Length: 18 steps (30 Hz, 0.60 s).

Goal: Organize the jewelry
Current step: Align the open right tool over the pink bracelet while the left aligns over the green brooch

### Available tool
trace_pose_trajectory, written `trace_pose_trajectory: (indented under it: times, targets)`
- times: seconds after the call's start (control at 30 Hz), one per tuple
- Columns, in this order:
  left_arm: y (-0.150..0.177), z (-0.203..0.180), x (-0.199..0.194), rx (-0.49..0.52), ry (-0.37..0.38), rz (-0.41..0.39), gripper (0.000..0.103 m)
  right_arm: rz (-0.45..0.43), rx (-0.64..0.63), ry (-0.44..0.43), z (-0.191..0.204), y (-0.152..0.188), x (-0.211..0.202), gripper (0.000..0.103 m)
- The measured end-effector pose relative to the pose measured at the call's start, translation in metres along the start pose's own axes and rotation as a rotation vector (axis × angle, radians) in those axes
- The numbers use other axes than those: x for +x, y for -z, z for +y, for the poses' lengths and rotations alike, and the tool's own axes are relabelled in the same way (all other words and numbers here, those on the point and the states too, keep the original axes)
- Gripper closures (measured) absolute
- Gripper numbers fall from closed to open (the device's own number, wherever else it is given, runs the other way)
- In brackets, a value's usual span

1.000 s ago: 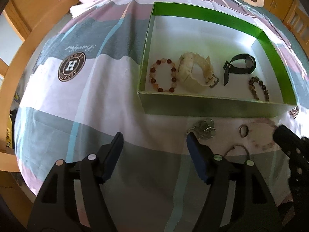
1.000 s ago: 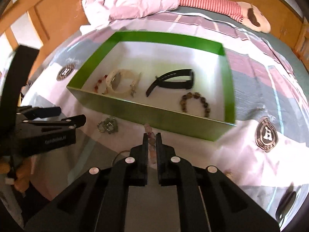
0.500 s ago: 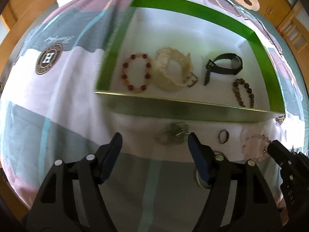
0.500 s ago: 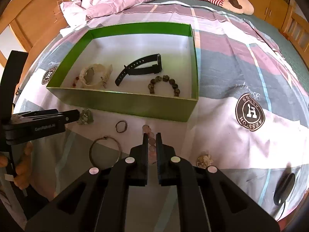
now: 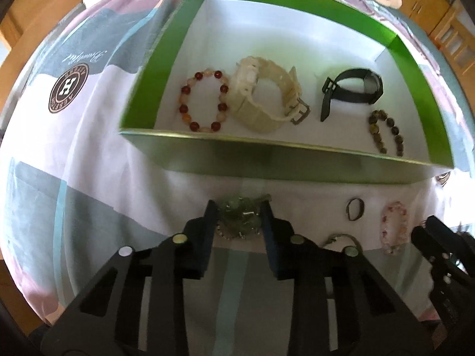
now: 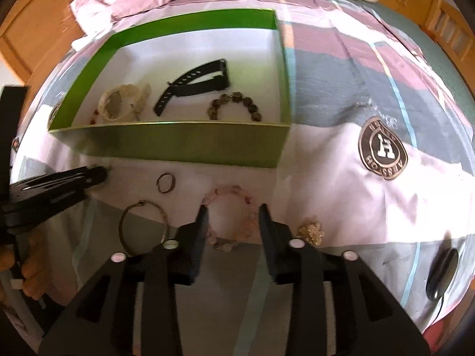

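Note:
A green box (image 5: 282, 160) on the bed holds a red bead bracelet (image 5: 203, 102), a cream watch (image 5: 264, 101), a black watch (image 5: 353, 89) and a brown bead bracelet (image 5: 386, 130). In front of the box, my left gripper (image 5: 239, 210) points steeply down. Its jaws are closing on a greenish silver trinket (image 5: 239, 218), and both pads touch it. My right gripper (image 6: 233, 215) is opening. Its fingers straddle a pink bead bracelet (image 6: 228, 216) that lies flat on the bedspread.
A small dark ring (image 6: 165, 182), a thin wire bangle (image 6: 142, 225) and a gold flower brooch (image 6: 311, 233) lie on the bedspread near the box (image 6: 178, 145). A dark oval object (image 6: 442, 273) sits at the right edge. Wooden bed rails surround the bed.
My left jaws narrowed from wide open onto the greenish trinket as the gripper sank toward it. The right jaws went from shut to parted and now stand either side of the pink bracelet.

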<state>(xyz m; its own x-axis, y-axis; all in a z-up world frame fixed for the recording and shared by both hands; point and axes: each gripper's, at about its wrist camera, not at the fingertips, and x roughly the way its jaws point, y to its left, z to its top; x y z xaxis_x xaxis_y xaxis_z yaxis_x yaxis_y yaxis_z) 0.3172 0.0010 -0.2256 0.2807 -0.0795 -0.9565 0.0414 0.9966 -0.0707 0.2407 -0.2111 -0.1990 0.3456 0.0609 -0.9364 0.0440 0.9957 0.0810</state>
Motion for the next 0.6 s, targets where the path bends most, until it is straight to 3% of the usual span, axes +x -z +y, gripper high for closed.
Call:
trace_pose_trajectory:
  times: [0.27,0.53,0.6]
  targets:
    - [0.003,0.014,-0.040,-0.005,0.127,-0.066,0.075,0.010,0.033,0.033,-0.009,0.001,0.004,0.064]
    - [0.011,0.009,-0.040,0.063,0.200,-0.037,0.074,0.022,0.018,0.041,-0.001,-0.003,0.011,0.064]
    - [0.010,0.006,-0.039,0.080,0.200,-0.034,0.074,0.018,0.024,0.039,-0.002,-0.004,0.010,0.059]
